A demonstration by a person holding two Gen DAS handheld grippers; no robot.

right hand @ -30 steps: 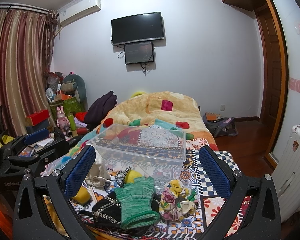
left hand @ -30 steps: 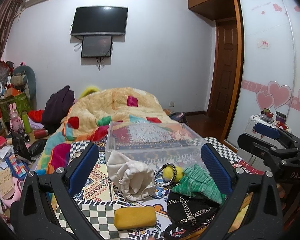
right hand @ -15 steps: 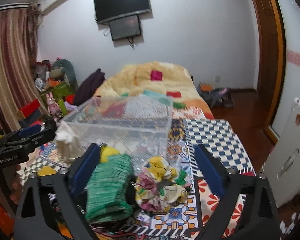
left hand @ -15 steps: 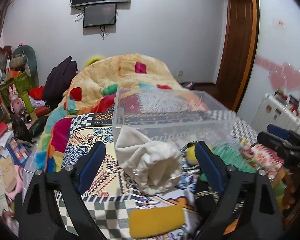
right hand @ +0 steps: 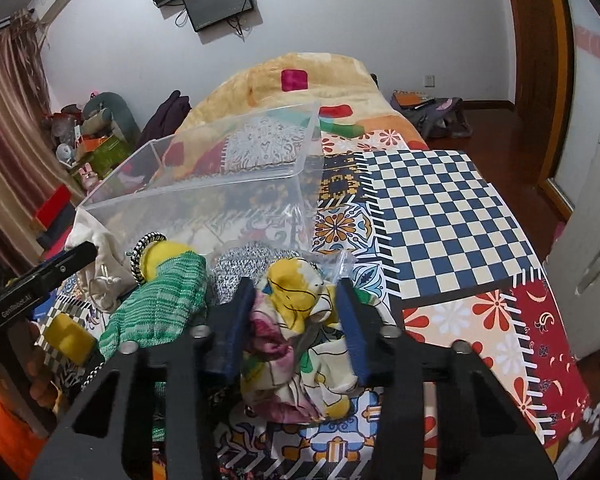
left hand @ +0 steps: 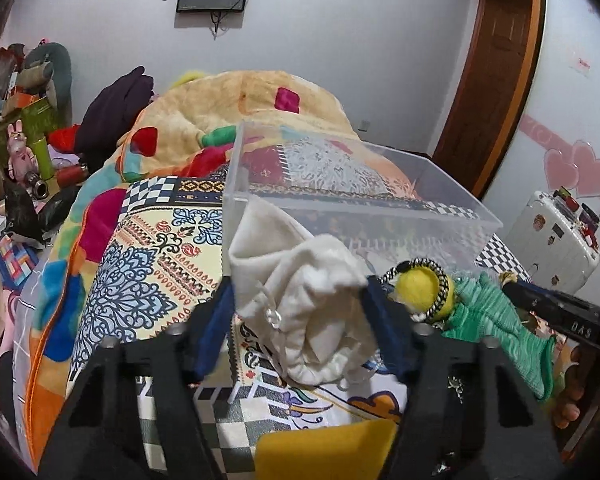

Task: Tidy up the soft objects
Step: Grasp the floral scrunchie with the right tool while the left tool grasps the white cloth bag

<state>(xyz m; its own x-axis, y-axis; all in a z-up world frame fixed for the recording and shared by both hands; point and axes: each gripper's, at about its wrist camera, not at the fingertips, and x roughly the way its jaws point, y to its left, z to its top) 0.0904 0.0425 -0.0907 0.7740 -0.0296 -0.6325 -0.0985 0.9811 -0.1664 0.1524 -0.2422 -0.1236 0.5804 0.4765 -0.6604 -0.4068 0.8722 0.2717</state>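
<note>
Within the last second both grippers have been dropping from a high, wide-spread hover onto the pile and narrowing — meaning two pickups are starting at once. The left gripper (left hand: 298, 316) is pinching the cream drawstring pouch (left hand: 312, 300), which is bulging between its blue pads just in front of the clear plastic bin (left hand: 360, 204). The right gripper (right hand: 294, 320) is squeezing the floral scrunchie (right hand: 296, 344) on the patterned bedspread (right hand: 440, 208), beside the green knitted glove (right hand: 156, 304) — the bin is sitting empty just beyond.
</note>
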